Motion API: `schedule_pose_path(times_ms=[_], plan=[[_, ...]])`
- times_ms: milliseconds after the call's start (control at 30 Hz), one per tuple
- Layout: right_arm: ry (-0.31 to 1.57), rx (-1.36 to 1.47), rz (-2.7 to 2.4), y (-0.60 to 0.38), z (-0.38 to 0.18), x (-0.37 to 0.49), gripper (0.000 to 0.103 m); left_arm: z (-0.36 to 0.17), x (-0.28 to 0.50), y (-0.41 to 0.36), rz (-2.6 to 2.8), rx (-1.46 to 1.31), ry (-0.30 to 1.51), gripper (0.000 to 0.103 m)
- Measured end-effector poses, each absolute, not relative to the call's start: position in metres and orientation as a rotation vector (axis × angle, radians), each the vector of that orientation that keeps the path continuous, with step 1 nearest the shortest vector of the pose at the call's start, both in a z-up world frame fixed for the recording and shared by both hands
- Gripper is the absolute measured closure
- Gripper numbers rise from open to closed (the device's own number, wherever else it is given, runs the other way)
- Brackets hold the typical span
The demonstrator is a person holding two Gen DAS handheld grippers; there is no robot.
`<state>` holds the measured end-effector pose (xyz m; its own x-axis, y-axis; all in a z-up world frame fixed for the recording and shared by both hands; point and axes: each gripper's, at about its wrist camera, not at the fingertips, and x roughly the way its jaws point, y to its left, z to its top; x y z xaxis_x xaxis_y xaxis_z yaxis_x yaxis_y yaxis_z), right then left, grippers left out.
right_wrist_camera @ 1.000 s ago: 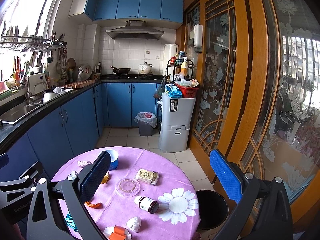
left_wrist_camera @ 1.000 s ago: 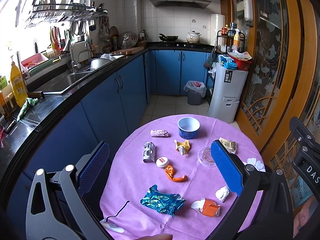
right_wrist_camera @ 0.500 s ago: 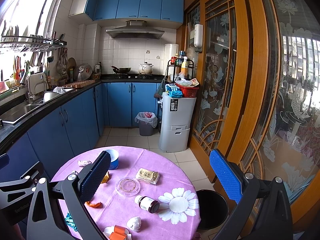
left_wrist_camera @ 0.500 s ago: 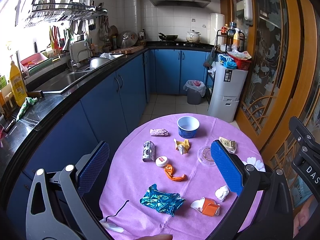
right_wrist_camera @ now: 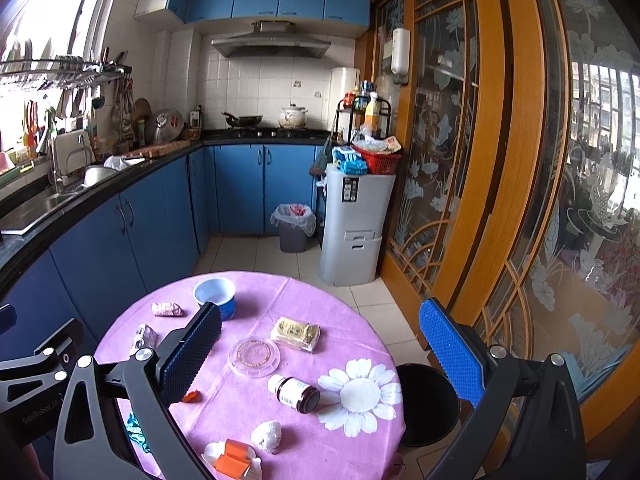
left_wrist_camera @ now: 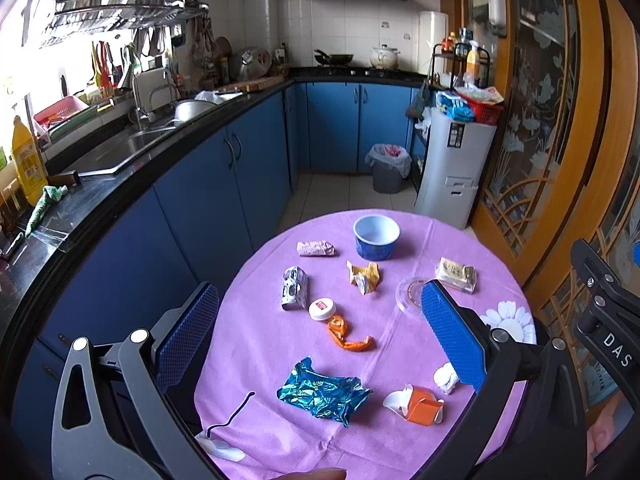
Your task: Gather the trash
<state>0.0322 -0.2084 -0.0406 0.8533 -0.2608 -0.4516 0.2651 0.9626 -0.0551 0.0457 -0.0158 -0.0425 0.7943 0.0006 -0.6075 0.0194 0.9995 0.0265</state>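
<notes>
A round table with a purple cloth (left_wrist_camera: 256, 360) holds scattered trash: a blue foil wrapper (left_wrist_camera: 322, 392), an orange carton (left_wrist_camera: 420, 404), an orange scrap (left_wrist_camera: 348, 334), a white cap (left_wrist_camera: 322, 309), a crumpled tissue (left_wrist_camera: 446, 378), a yellow wrapper (left_wrist_camera: 364, 276), a silver wrapper (left_wrist_camera: 295, 288) and a pink wrapper (left_wrist_camera: 316, 249). My left gripper (left_wrist_camera: 320, 336) is open and empty above the table's near side. My right gripper (right_wrist_camera: 320, 352) is open and empty above the table, over a brown bottle (right_wrist_camera: 296, 392) and a clear lid (right_wrist_camera: 254, 357). A black bin (right_wrist_camera: 428, 404) stands beside the table's right edge.
A blue cup (left_wrist_camera: 376, 237) and a packet (left_wrist_camera: 457, 274) sit at the table's far side. Blue cabinets and a black counter (left_wrist_camera: 120, 176) run along the left. A grey lined bin (left_wrist_camera: 387, 167) and a grey drawer unit (left_wrist_camera: 454, 176) stand behind. Wooden glass doors (right_wrist_camera: 500, 160) line the right.
</notes>
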Motion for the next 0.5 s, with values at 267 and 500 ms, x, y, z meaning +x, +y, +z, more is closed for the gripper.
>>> schedule_pose_path(times_ms=[267, 500], plan=[[0.584, -0.003, -0.286, -0.217, -0.069, 0.042, 0.006, -0.084, 0.061, -0.015, -0.069, 0.047, 0.822, 0.003], [0.747, 0.000, -0.254, -0.220, -0.108, 0.058, 0.006, -0.126, 0.075, -0.010, -0.095, 0.071, 0.977, 0.003]])
